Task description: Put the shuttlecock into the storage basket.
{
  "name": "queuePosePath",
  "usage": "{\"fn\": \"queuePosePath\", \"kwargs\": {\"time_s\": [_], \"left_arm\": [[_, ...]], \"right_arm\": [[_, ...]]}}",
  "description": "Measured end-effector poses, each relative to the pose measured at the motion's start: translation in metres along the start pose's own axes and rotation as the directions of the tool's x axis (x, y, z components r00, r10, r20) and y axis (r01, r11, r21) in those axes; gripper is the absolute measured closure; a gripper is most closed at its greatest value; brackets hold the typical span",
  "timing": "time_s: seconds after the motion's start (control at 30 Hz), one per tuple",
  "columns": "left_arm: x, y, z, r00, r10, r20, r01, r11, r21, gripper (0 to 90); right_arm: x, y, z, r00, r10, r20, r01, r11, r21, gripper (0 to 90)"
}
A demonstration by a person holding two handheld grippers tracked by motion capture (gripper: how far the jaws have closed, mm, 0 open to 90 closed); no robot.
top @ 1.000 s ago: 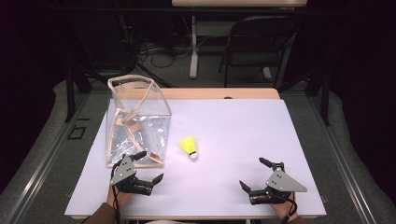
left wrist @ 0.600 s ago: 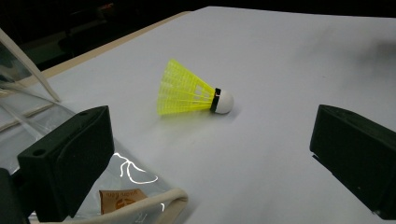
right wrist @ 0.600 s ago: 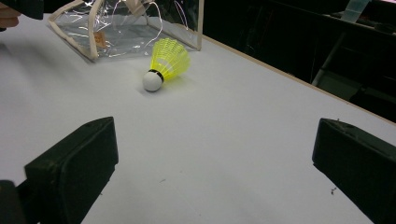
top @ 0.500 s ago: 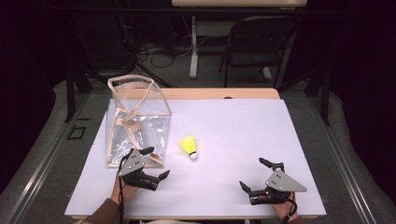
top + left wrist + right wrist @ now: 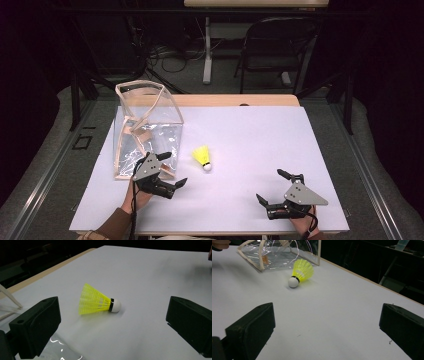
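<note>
While the left gripper [image 5: 169, 171] stands with its jaws spread wide and nothing between them, the yellow shuttlecock [image 5: 202, 157] lies on its side on the white table [image 5: 260, 145], near the gripper at about 1 o'clock from it, and just beside the clear bag [image 5: 145, 127] at the bag's 4 o'clock; the right gripper [image 5: 272, 187] rests well apart at the table's 5 o'clock, jaws likewise released and empty.

Risks, as judged: the shuttlecock is light and rounded at its white cork [image 5: 116, 305]; a jaw brushing the cork could roll it away; a squeeze across the mesh skirt [image 5: 93, 300] could crush or deform it; a jaw catching the bag's edge could drag the bag; the bag's soft mouth may sag when something is put in.

Not established: the bag's contents are obscured by glare on the plastic; whether its mouth is fully open cannot be told; both forearms are cut off at the lower edge of the high view.
</note>
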State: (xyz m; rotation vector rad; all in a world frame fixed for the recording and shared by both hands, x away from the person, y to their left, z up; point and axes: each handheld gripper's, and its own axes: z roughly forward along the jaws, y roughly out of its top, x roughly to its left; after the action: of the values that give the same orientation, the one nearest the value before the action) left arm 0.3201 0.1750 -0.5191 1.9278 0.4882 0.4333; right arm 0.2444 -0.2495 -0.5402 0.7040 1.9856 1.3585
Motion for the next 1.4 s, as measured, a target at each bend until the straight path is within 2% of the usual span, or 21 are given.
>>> {"fn": "queuePosePath", "kwargs": {"time_s": [0.6, 1.0, 1.17, 1.4], "left_arm": [[0.014, 0.026, 0.018, 0.9993, -0.006, 0.038, 0.005, 0.9997, 0.022, 0.0], [0.022, 0.038, 0.035, 0.998, 0.002, 0.063, -0.008, 0.9967, 0.081, 0.0], [0.025, 0.04, 0.042, 0.9979, -0.006, 0.065, -0.001, 0.9935, 0.114, 0.0], [0.029, 0.043, 0.05, 0.9975, -0.012, 0.069, 0.003, 0.9908, 0.135, 0.0]], "right_arm": [[0.0, 0.0, 0.001, 1.0, 0.002, -0.004, -0.002, 1.0, 0.007, 0.0], [0.0, 0.0, 0.001, 1.0, 0.001, -0.006, -0.001, 1.0, 0.01, 0.0], [0.0, 0.0, 0.001, 1.0, 0.0, -0.007, 0.0, 1.0, 0.013, 0.0], [0.0, 0.0, 0.001, 1.0, -0.001, -0.008, 0.001, 1.0, 0.015, 0.0]]}}
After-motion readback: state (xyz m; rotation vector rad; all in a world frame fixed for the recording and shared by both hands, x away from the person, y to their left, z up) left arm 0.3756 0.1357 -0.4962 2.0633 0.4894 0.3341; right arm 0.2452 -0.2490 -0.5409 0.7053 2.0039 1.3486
